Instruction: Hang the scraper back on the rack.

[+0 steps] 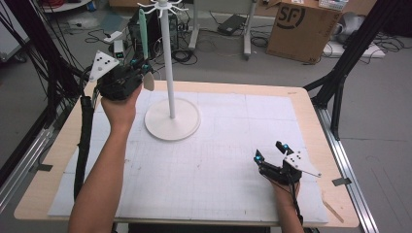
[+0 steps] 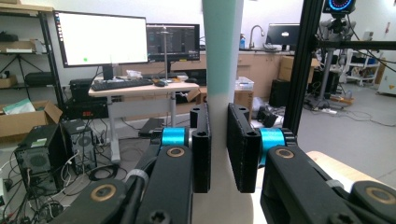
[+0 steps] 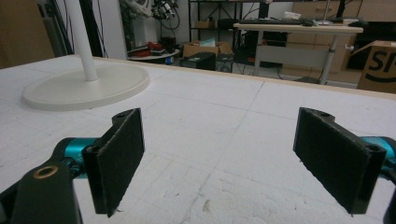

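A long utensil with a pale green handle (image 1: 144, 34) and a cream lower end (image 1: 148, 81) stands upright in my left gripper (image 1: 141, 68), raised above the table's far left. In the left gripper view the jaws are shut on the utensil (image 2: 219, 56), green above and cream at the pads (image 2: 243, 144). Just to its right rises a white stand (image 1: 169, 63) with a round base (image 1: 172, 121) and hooks on top (image 1: 163, 7). My right gripper (image 1: 268, 150) rests low at the near right of the white mat. Its jaws are wide open (image 3: 233, 154), with nothing between them.
A white grid mat (image 1: 218, 141) covers the wooden table (image 1: 303, 111). A cardboard box (image 1: 301, 26) sits on the floor behind. A black frame leg (image 1: 340, 73) stands at the right edge and cables (image 1: 85, 141) hang along the left. The stand's base (image 3: 88, 86) lies left of the right gripper.
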Tool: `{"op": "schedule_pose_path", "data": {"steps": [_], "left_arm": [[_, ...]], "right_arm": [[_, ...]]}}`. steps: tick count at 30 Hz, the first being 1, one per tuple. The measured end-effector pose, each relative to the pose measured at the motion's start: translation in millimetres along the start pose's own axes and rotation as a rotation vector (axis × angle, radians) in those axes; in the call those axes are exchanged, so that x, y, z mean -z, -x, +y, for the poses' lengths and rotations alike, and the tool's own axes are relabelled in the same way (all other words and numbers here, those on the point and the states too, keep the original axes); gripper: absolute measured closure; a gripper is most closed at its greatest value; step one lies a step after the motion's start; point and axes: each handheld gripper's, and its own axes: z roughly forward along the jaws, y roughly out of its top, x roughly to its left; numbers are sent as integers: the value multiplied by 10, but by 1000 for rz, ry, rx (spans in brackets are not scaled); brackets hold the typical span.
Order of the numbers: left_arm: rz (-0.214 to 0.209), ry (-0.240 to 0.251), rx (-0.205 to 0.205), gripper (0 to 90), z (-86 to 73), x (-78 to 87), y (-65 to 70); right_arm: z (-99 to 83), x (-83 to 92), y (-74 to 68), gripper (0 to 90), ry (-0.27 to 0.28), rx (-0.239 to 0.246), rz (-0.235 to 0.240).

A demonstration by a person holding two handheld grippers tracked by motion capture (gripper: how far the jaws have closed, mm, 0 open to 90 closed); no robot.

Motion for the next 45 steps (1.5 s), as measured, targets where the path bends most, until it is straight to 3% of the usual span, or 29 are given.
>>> {"op": "schedule_pose_path", "data": {"steps": [22,26,35,37,45], "left_arm": [[-19,-34,-6,794,-10,-104,41],[-25,-43,-6,624,-8,-91,44],[-16,-57,-42,444,-72,-32,26],[-8,-55,-43,370,-97,-8,27],[-9,-38,-78,326,-263,167,25]], "right_arm": [[0,1,-1,157,0,-3,1],[0,0,5,157,1,5,1],[0,0,4,157,1,3,1],[0,-1,3,157,3,0,0],[-1,1,4,157,1,3,1]]}}
